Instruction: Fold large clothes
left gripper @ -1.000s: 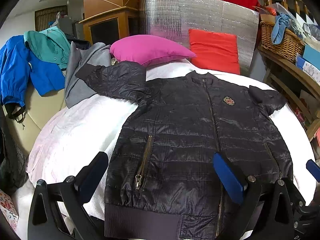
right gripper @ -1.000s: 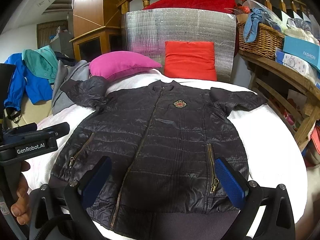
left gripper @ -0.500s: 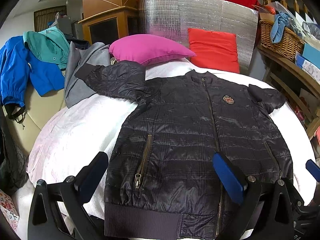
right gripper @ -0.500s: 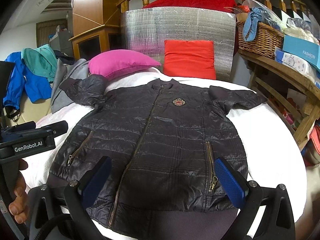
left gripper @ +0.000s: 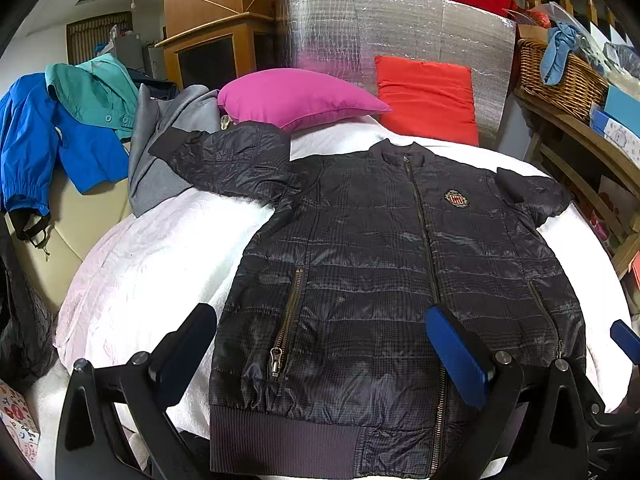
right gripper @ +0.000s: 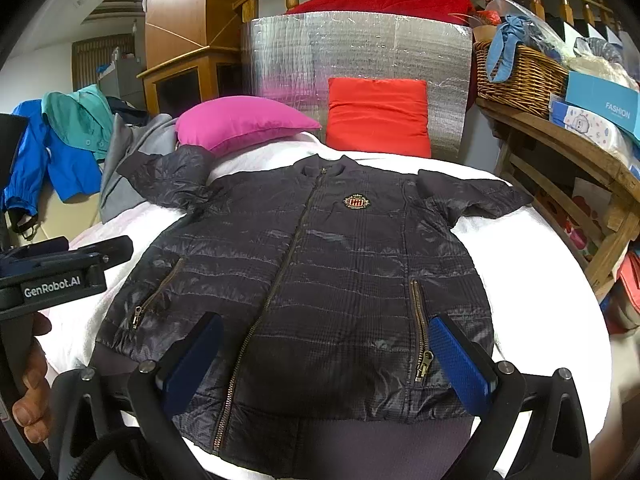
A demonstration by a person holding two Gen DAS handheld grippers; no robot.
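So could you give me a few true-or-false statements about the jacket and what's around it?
1. The jacket lies flat, zipped up, front side up. True.
2. Both grippers are clamped on its hem. False: the left gripper and right gripper have open jaws holding nothing.
3. A pink pillow lies beside a red one. True.
4. The jacket's sleeves are folded across its chest. False: both spread outward.
5. The wicker basket sits on the bed. False: on a wooden shelf.
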